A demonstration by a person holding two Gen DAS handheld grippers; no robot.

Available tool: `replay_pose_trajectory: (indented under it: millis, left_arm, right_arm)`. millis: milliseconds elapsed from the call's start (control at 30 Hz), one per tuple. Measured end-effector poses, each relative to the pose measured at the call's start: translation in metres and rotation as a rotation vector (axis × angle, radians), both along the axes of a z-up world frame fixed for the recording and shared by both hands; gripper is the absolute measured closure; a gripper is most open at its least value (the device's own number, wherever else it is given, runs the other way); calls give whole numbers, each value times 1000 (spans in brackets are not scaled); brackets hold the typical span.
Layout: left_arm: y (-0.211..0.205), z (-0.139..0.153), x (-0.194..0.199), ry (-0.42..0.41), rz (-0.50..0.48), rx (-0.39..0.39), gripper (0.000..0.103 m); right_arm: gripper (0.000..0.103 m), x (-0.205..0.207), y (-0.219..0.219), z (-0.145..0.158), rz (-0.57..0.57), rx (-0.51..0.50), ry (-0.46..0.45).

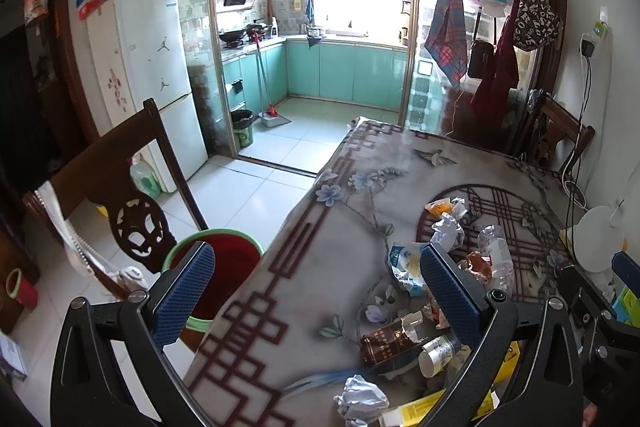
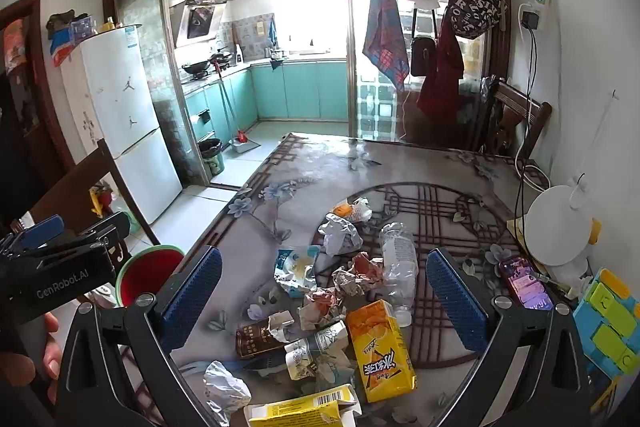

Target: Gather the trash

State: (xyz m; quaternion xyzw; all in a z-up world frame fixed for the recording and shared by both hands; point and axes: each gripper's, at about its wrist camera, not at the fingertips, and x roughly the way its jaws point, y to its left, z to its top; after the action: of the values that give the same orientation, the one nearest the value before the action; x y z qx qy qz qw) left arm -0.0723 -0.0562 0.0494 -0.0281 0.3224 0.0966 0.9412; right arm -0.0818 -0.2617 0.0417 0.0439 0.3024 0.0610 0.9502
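We hold both grippers above the near edge of the table (image 2: 304, 163), which carries a flowered cover. The left gripper (image 1: 316, 295) has its two blue fingers wide apart and nothing is between them; one finger hangs over the red bin (image 1: 236, 259), the other over the trash. The right gripper (image 2: 324, 295) is also spread wide and empty, and it hovers above the pile without touching it.

The trash lies together on the near half of the table. In the right wrist view we see a yellow juice carton (image 2: 380, 351) lying flat, just beside a clear plastic bottle (image 2: 398, 263) on its side. To the left of the carton there is a brown packet (image 2: 256, 337) and a crushed paper cup (image 2: 316, 351). A crumpled white paper (image 2: 226, 391) sits near the table edge, and a second yellow box (image 2: 304, 409) is at the bottom of the picture. Further back lie a blue and white wrapper (image 2: 296, 267) and more crumpled papers.

The red bin with a green rim stands on the floor just beside the left edge of the table, next to a dark wooden chair (image 1: 120, 171). A white lamp base (image 2: 558, 223) and a phone (image 2: 526, 285) rest at the right side of the table.
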Motion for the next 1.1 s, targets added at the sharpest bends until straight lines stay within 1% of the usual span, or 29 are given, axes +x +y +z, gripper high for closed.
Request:
replay_pose_trajectory:
  millis: [467, 900, 1100]
  left_arm:
    - [-3, -3, 5, 19, -16, 12, 0]
    - [0, -6, 8, 24, -6, 11, 0]
    - [0, -7, 10, 27, -8, 16, 0]
  right_arm:
    - [0, 5, -1, -2, -5, 0, 19]
    - [0, 7, -1, -6, -2, 1, 28]
    - [0, 12, -1, -12, -1, 5, 41]
